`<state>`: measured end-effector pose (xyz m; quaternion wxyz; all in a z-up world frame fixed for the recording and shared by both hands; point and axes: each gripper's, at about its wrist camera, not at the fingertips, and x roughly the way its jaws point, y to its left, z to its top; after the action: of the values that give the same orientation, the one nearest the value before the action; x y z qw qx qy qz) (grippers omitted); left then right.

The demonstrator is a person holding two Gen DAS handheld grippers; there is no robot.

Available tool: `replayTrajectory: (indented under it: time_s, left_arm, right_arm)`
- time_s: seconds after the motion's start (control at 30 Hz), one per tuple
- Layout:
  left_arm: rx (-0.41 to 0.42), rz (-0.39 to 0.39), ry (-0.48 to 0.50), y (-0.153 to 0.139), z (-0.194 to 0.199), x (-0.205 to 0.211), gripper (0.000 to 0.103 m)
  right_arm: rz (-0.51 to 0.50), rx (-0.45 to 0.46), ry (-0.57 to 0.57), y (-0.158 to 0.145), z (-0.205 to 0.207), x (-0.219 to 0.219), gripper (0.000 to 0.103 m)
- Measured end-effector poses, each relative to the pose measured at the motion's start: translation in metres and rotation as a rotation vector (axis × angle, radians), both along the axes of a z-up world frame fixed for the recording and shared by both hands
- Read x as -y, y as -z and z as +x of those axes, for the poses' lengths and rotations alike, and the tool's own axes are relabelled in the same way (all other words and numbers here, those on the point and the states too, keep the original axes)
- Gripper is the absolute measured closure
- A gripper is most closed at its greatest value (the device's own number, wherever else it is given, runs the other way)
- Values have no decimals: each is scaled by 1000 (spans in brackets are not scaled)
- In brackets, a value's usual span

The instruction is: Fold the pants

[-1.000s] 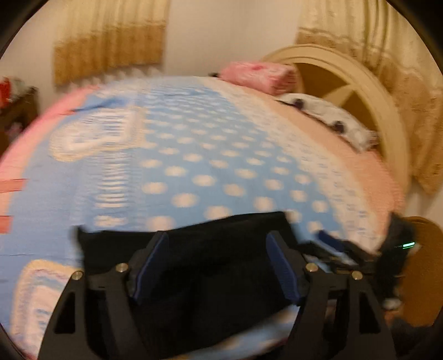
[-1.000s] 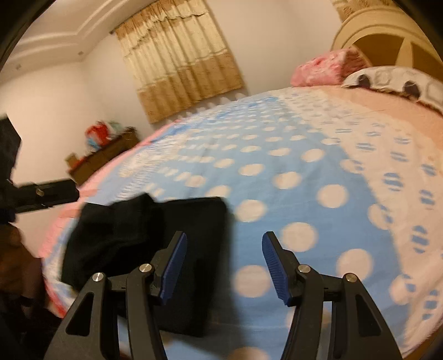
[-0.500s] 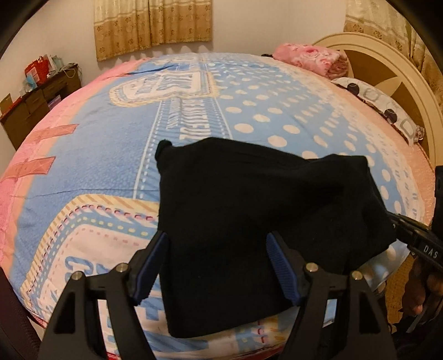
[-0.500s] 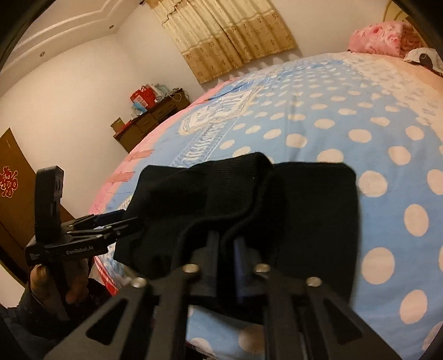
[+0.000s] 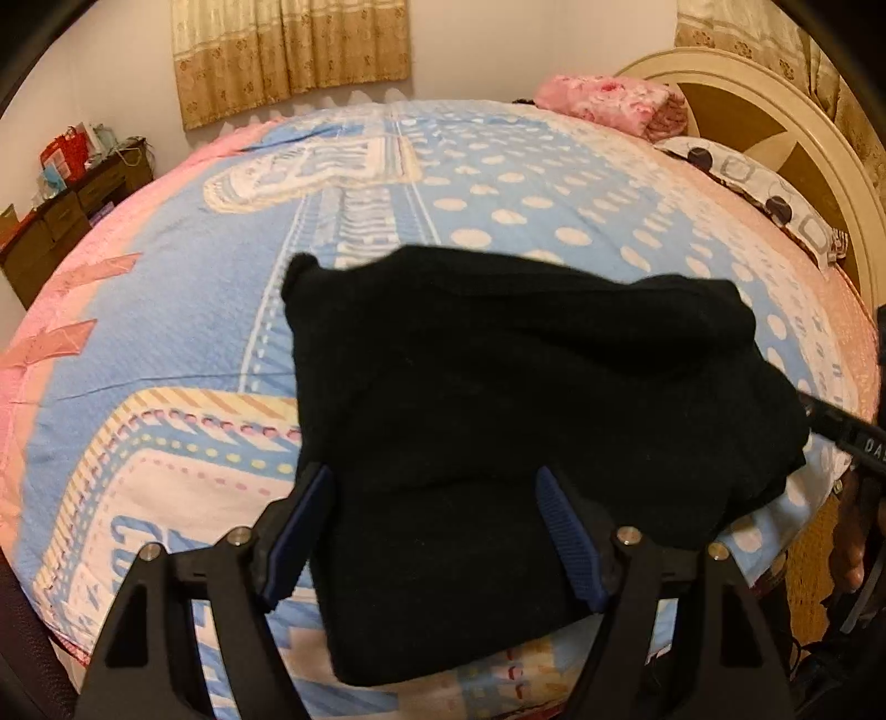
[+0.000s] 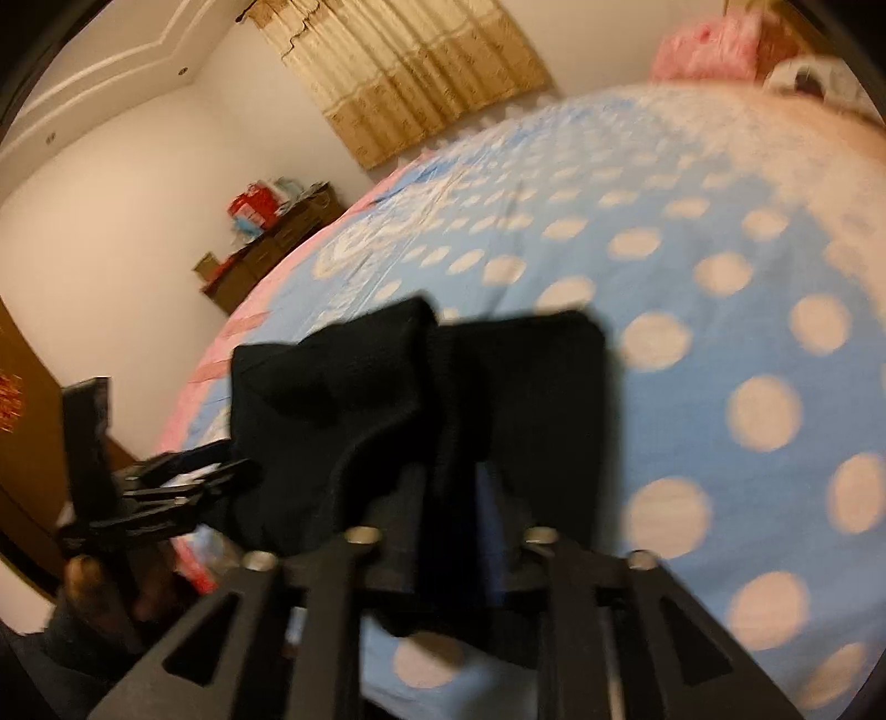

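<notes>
Black folded pants (image 5: 498, 387) lie near the front edge of the blue dotted bedspread (image 5: 166, 332). My left gripper (image 5: 432, 482) hovers over their near edge with its jaws wide and opening slightly. Cloth lies below the blue pads (image 5: 299, 531), which are not pressing on it. In the blurred right wrist view the pants (image 6: 343, 421) bunch into a raised fold. My right gripper (image 6: 451, 482) straddles that fold. Its jaws are opening, with cloth between them and a gap showing. The right gripper (image 5: 847, 432) also shows at the pants' right side, and the left gripper (image 6: 221, 471) at their left.
A pink pillow (image 5: 609, 105) and a patterned pillow (image 5: 764, 183) lie by the curved headboard (image 5: 775, 111) at the far right. A dark dresser (image 5: 66, 216) stands left of the bed, under curtains (image 5: 288, 50). A hand (image 6: 83, 576) holds the left gripper.
The left gripper came down over the pants, then held still. The right gripper closed on the fold half a second ago and has now parted its jaws while shifting.
</notes>
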<state>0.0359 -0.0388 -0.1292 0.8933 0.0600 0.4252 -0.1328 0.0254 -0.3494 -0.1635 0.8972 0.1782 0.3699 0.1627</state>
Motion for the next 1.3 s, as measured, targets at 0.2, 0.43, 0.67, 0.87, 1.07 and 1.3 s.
replayTrajectory:
  time_s: [0.2,0.43,0.67,0.87,1.07,1.3]
  left_arm:
    - [9,-2,65,3,-7,15,25]
    - [23,-11,93,6,-14,25,18]
    - [16,-20,162,5,-22,30,15]
    - [50,-39,93,-10,-16,14,15]
    - [21,-62,10,-3,-3,-12,15]
    - [55,22,54,13,-15,0,13]
  right_arm:
    - [-75,221,64,-54,-18,-10,56]
    - [-211,207,-137,-33,8,-84,51]
    - [-265,40,-75,-10,7,-45,74]
    - [-206,127,-31,-28,4,-37,68]
    - [-32,89,-262,-62,58,-58,65]
    - [-39,-128,-562,-73,165,-149,57]
